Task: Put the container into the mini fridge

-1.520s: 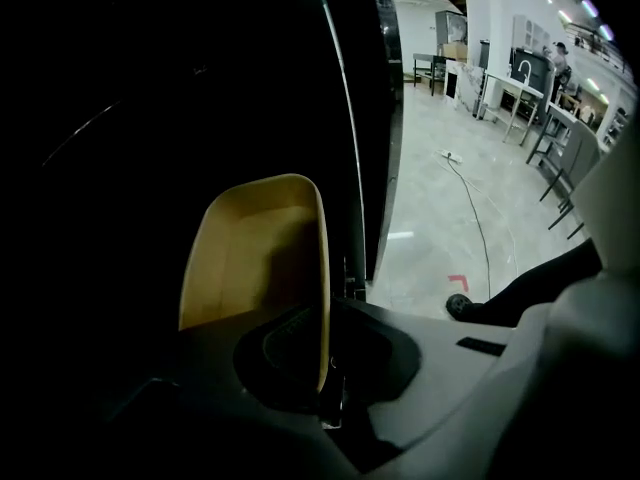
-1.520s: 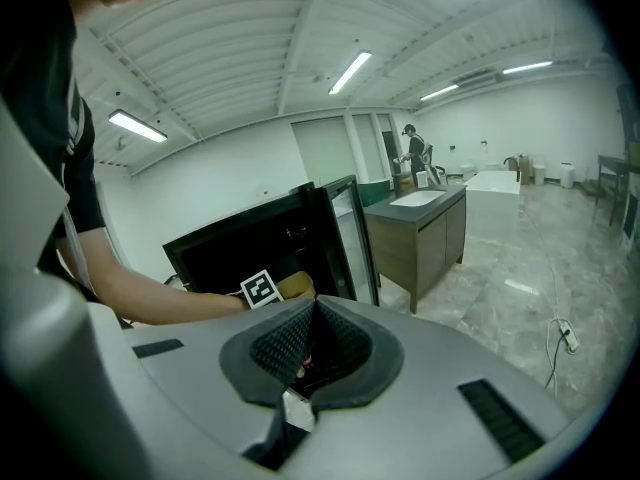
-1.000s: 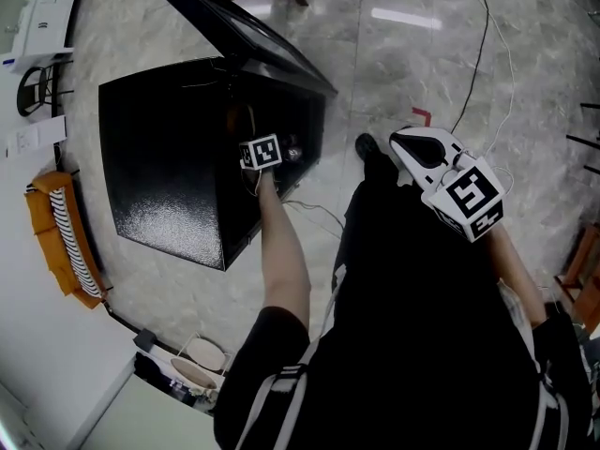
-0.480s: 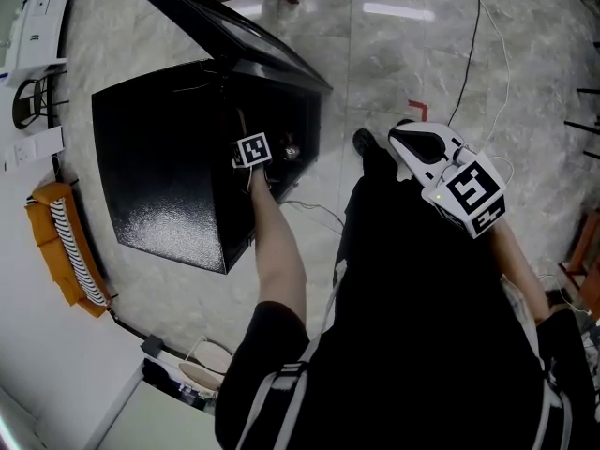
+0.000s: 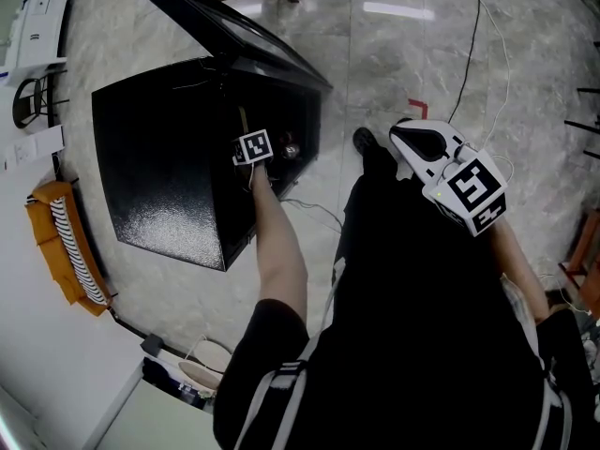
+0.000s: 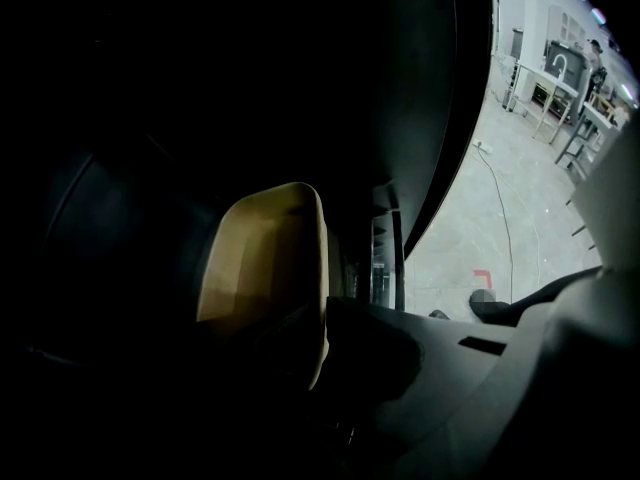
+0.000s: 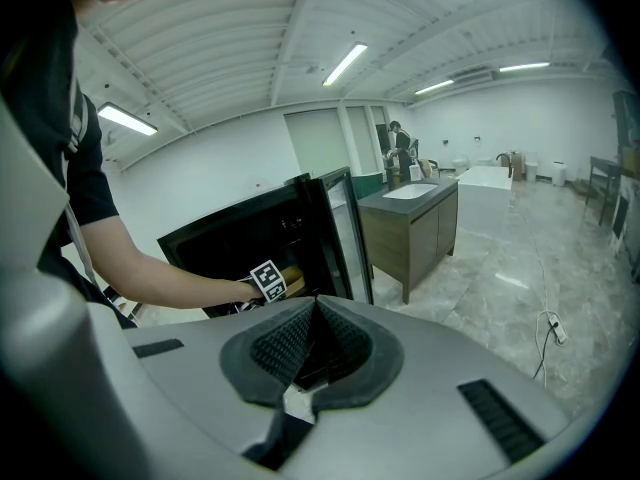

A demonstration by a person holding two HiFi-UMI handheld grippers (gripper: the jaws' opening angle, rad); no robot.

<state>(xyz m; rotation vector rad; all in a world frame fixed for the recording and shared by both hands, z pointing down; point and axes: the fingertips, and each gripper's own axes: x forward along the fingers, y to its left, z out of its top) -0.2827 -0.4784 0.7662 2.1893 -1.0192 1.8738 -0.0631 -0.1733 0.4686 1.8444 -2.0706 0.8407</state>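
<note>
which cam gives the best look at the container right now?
Left gripper view: the tan container sits large at centre, inside the dark mini fridge. Right gripper view shows only a small tan sliver of it beside the left gripper. Head view loses it in the fridge's dark interior.

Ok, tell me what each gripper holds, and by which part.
Left gripper grips the tan container by its rim, inside the mini fridge. Right gripper holds nothing; its jaws are together.

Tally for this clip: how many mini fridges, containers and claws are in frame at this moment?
mini fridge: 1
container: 1
claws: 2, left claw shut on the container, right claw shut and empty
Total: 4
</note>
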